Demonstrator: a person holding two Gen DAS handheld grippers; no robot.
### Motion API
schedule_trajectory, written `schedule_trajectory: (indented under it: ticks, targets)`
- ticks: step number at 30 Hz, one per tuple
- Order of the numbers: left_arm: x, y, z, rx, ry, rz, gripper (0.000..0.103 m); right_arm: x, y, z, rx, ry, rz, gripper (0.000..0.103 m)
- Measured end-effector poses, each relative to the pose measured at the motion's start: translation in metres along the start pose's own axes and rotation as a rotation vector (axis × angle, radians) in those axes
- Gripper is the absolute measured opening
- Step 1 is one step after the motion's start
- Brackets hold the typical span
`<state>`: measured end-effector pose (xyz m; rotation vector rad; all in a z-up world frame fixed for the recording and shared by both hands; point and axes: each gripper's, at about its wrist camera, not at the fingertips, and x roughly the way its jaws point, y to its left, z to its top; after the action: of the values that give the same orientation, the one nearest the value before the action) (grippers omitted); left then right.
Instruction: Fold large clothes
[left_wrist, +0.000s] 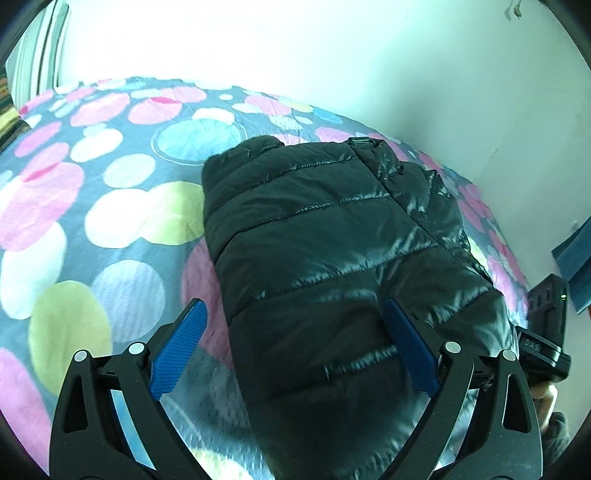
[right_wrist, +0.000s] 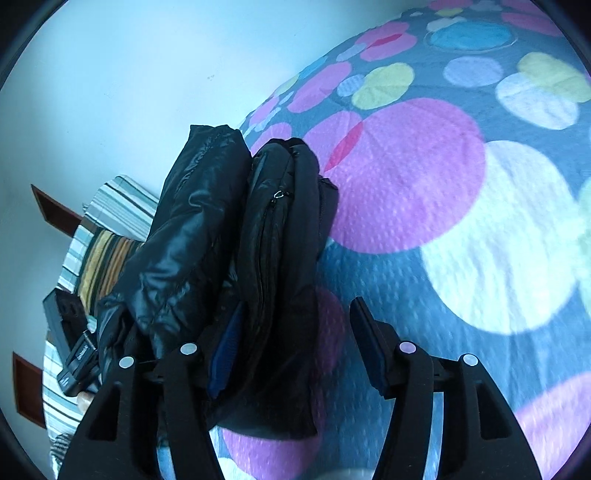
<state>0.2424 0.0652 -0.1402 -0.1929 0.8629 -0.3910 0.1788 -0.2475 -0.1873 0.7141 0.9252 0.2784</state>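
We see a bed covered by a grey-blue spread printed with large pink, yellow, white and blue circles, running up against a pale wall. On it lies the black puffer jacket, shiny and quilted, folded into a thick bundle near the wall-side edge of the bed. From the right wrist view the jacket shows as stacked layers seen edge-on, with a zipper running along one layer. Beyond the jacket in that view, a striped pillow sits by the wall.

Our left hand-held gripper has its blue-padded fingers spread wide apart over the near part of the jacket; the right-side finger is over the jacket's top and the other is over the bedspread beside it. Our right hand-held gripper is also spread apart, with the near end of the folded bundle lying between its fingers, not clamped. At the edge of the left wrist view, part of the right-hand device shows as a black block.
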Motion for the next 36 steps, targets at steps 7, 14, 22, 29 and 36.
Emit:
schedule_trajectory:
  ticks: [7, 14, 22, 29, 36]
  targets:
    - [-0.043, -0.024, -0.02, 0.046, -0.055, 0.067, 0.096, -0.033, 0.027, -0.018, -0.075, -0.071, -0.152, 0.058]
    - [-0.086, -0.053, -0.04, 0.095, -0.137, 0.165, 0.096, -0.069, 0.069, -0.041, -0.185, -0.168, -0.305, 0.07]
    - [-0.124, -0.072, -0.054, 0.082, -0.197, 0.236, 0.096, -0.102, 0.128, -0.07, -0.348, -0.288, -0.404, 0.078]
    - [-0.144, -0.082, -0.064, 0.087, -0.223, 0.286, 0.096, -0.119, 0.158, -0.088, -0.427, -0.352, -0.441, 0.079]
    - [-0.155, -0.086, -0.069, 0.071, -0.241, 0.3, 0.096, -0.126, 0.168, -0.095, -0.446, -0.366, -0.436, 0.079]
